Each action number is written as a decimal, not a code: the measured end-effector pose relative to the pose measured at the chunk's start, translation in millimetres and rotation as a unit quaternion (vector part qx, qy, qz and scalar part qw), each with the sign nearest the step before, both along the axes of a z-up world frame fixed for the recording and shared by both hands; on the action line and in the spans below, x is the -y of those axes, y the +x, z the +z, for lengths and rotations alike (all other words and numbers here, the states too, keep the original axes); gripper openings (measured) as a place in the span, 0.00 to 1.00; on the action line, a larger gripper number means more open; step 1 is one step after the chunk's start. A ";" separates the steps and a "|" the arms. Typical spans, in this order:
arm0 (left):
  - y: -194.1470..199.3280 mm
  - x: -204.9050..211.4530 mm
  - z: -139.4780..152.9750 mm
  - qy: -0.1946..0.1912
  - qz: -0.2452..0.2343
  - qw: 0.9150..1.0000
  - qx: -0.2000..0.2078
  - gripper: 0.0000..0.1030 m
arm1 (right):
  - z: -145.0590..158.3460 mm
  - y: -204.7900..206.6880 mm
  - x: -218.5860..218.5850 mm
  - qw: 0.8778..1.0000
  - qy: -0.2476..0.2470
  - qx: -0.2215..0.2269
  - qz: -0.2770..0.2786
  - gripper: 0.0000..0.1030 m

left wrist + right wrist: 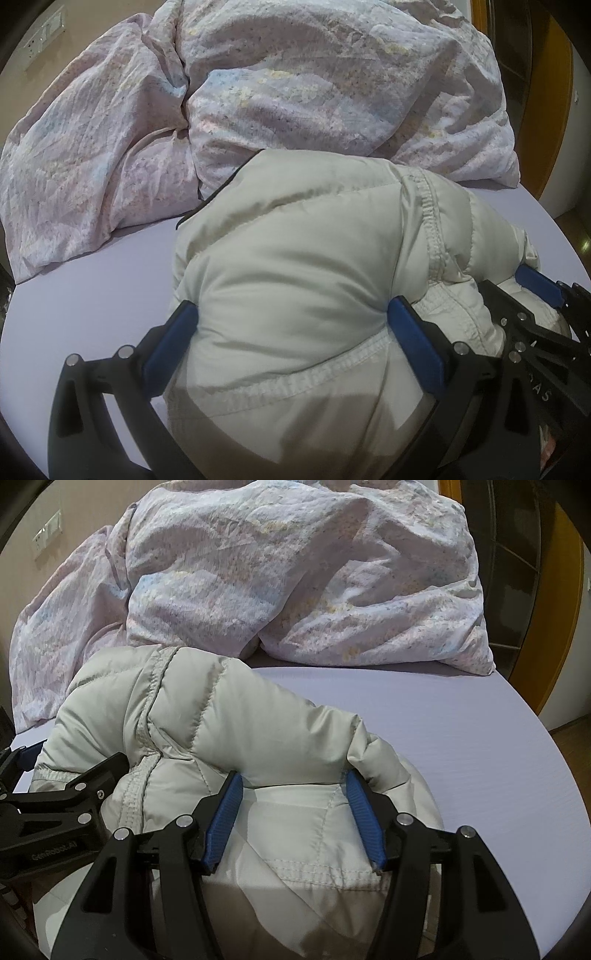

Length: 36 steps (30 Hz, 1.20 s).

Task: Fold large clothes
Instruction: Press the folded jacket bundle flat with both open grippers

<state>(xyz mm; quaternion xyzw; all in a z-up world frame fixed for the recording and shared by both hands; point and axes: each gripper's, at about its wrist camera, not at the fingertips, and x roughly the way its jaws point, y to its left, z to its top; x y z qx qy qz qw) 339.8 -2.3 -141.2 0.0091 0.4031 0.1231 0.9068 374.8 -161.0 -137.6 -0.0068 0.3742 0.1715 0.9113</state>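
Pale grey puffer jacket [295, 258] bunched in a thick mound near the front edge of the bed [92, 277], lavender sheet under it. The far edge of the bed is taken up by a crumpled floral duvet [295, 92], jacket's far end just about touching it in the left wrist view.

Left gripper [291, 325]: jaws spread wide around a fat puffed section of the jacket, both blue pads [413, 332] pressing into the padding. Grasping the bulk, not closed down. Right gripper [295, 808]: same, jaws apart with a fold of the jacket between the blue pads [225, 812], padding bulging over the tips. Both tools side by side on the near end of the garment; right gripper also shows at the right edge of the left view.

Step, as I judge it: mid-fold, both grippers holding the near portion of the jacket, likely carrying or pressing a fold across the body. Jacket not yet a neat flat packet, still lumpy, seams twisted.

Next move calls for: keep both grips level, lay the held part down flat toward the far edge without dragging the whole jacket into the duvet, then let go and flatten. Puffy slick fabric, likely to spring back or slip out of wide jaws.
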 end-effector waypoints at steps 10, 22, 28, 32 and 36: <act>-3.5 1.9 -0.9 0.008 0.002 1.000 0.011 0.98 | -1.8 -2.7 2.0 1.000 0.008 0.010 -0.002 0.59; -5.9 1.9 -3.5 0.009 0.005 1.000 0.026 0.98 | -3.6 -3.2 2.8 1.000 0.016 0.013 -0.004 0.59; -4.2 2.1 -2.4 0.014 0.005 1.000 0.012 0.98 | -0.7 -1.0 -2.6 1.000 -0.008 0.001 0.002 0.59; -11.1 -7.0 19.6 -0.015 0.012 1.000 -0.022 0.98 | 23.8 -4.3 3.6 0.999 -0.006 -0.042 0.004 0.58; -36.1 -19.1 44.3 -0.024 0.013 1.000 -0.004 0.98 | 49.9 -30.4 32.0 0.998 0.050 -0.034 -0.002 0.58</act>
